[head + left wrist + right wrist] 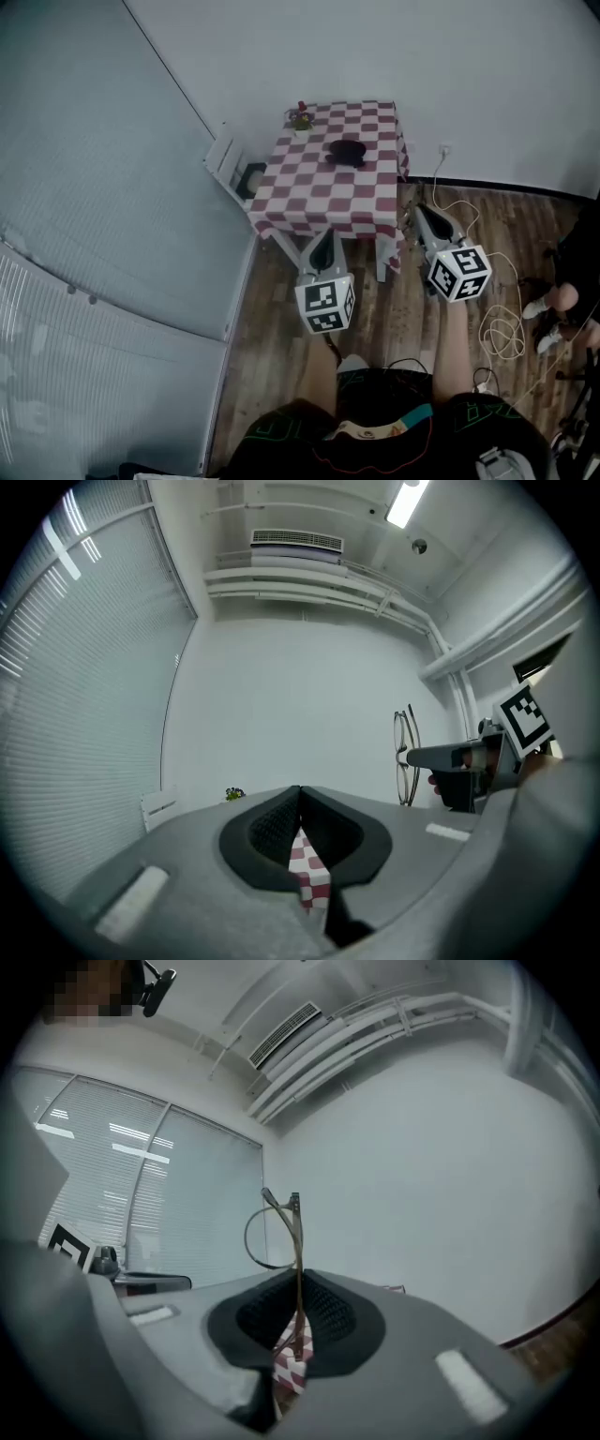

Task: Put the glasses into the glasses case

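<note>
A dark glasses case (346,152) lies on the far half of a small table with a red-and-white checked cloth (309,192). My right gripper (422,213) hovers off the table's near right corner, shut on thin wire-rimmed glasses (270,1238) that stand up out of its jaws (298,1279). The glasses (405,757) also show in the left gripper view, held upright at the right gripper's tip. My left gripper (325,237) hangs before the table's near edge, shut with nothing in it (300,796). I cannot make out whether the case is open.
A small potted plant (301,117) stands at the table's far left corner. A white chair (230,165) is beside the table on the left. White cables (502,330) lie on the wooden floor at right, near a person's feet (551,307). Blinds cover the left wall.
</note>
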Demonstrator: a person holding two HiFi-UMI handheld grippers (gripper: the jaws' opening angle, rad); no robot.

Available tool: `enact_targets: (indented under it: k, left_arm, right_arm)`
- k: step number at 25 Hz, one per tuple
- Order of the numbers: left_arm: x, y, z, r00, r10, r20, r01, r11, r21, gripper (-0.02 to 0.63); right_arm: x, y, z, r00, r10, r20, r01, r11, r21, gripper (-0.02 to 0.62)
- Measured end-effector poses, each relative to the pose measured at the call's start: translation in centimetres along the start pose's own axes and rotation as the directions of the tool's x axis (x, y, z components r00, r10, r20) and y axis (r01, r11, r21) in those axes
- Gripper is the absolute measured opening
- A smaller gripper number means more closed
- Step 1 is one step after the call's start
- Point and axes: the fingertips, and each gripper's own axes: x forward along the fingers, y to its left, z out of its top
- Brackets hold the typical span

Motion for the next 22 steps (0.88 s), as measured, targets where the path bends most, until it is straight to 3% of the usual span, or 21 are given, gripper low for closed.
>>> enact_targets:
  k: [11,22]
  left_arm:
    - [1.1,0.0,1.7,0.997,-0.003,0.071,0.005,0.999,-0.039,0.009]
    - [1.1,-0.4,3.9,0.989,0.003,0.149,0.001,1.0,-0.031,0.009]
  right_arm:
    - [1.4,-0.1,2.3,0.999,0.043,0.017,-0.042,0.998,-0.051,0.02]
    - [1.9,-1.0,4.8,0.997,0.057,0.053,-0.052,0.995,-0.081,0.02]
